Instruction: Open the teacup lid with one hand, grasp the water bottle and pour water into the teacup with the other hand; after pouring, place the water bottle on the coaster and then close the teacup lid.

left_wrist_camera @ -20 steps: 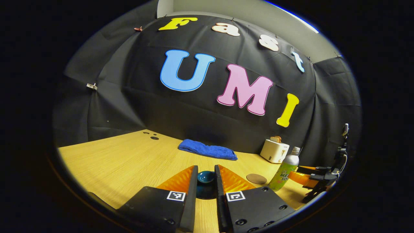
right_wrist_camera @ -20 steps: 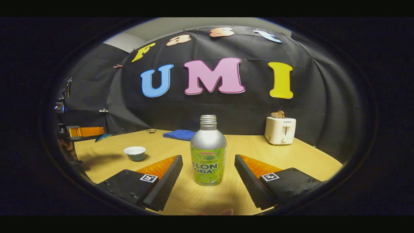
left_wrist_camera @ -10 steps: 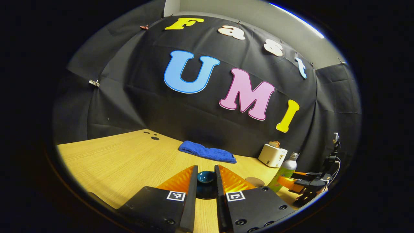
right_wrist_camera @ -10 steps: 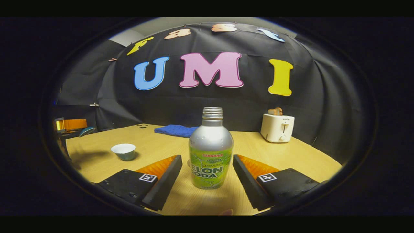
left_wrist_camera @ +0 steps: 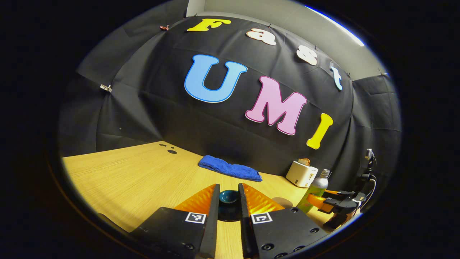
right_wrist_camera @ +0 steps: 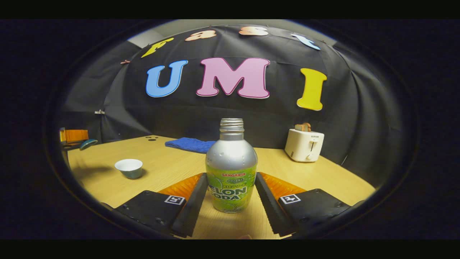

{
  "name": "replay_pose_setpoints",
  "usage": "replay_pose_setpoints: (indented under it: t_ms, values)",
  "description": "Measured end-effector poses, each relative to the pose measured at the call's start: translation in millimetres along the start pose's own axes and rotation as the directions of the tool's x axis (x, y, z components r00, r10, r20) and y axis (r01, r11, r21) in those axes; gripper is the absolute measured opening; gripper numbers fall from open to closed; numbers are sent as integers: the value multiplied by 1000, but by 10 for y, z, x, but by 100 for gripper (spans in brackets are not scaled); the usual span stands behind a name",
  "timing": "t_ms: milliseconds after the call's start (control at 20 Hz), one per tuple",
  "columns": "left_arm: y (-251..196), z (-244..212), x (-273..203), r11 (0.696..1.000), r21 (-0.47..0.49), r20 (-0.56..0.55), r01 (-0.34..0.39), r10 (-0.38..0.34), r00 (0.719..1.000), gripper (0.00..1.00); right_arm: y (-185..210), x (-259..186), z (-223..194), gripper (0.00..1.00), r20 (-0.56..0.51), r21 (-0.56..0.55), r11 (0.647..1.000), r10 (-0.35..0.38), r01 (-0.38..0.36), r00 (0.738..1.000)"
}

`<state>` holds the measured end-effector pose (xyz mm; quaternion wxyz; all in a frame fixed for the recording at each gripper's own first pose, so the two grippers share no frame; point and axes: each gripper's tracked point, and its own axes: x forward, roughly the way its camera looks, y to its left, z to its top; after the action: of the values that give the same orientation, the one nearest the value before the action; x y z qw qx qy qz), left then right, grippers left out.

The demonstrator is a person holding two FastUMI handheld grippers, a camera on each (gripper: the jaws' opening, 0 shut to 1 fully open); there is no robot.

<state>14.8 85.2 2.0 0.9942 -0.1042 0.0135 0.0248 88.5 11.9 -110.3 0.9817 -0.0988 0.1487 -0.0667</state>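
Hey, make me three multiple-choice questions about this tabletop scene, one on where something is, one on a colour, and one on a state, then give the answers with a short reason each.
1. Where does the toaster stand?
A. at the back of the table near the cloth wall
B. inside the teacup
C. on the blue towel

2. What colour is the folded towel?
A. red
B. blue
C. white

3. What state is the teacup in?
A. covered by its lid
B. tipped on its side
C. upright and uncovered

Answers:
1 A, the right gripper view shows it by the wall behind the bottle.
2 B, it is blue in both views.
3 C, its white inside shows, while the left gripper holds the dark lid away from it.
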Motion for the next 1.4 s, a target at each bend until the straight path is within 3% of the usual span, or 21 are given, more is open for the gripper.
replay_pose_setpoints:
  t_ms: [100,250,450,650,800,900,1150,1400]
  values:
    - [95,40,-6,1000,5,7,-13,13,1000,31,4,44,155,81,32,-137,990,-28,32,999]
    - [192,79,-22,1000,2,11,-25,25,1000,31,176,115,254,80,63,-343,938,-25,45,998]
    - [275,88,-22,999,-7,12,-38,38,999,31,491,210,319,80,102,-583,811,11,51,995]
    - [318,108,-38,999,-14,15,-40,40,999,31,757,253,372,80,141,-747,661,55,70,989]
    - [336,85,-17,999,-23,10,-41,41,999,31,904,306,380,75,150,-837,542,83,81,985]
    - [347,88,-17,999,-31,9,-41,42,999,31,967,339,345,80,138,-879,471,102,74,985]
    - [346,90,-14,999,-35,8,-39,40,999,31,1100,398,295,79,127,-940,334,136,75,983]
    - [354,85,-7,998,-38,6,-41,41,999,31,1207,441,290,82,136,-979,172,163,107,977]
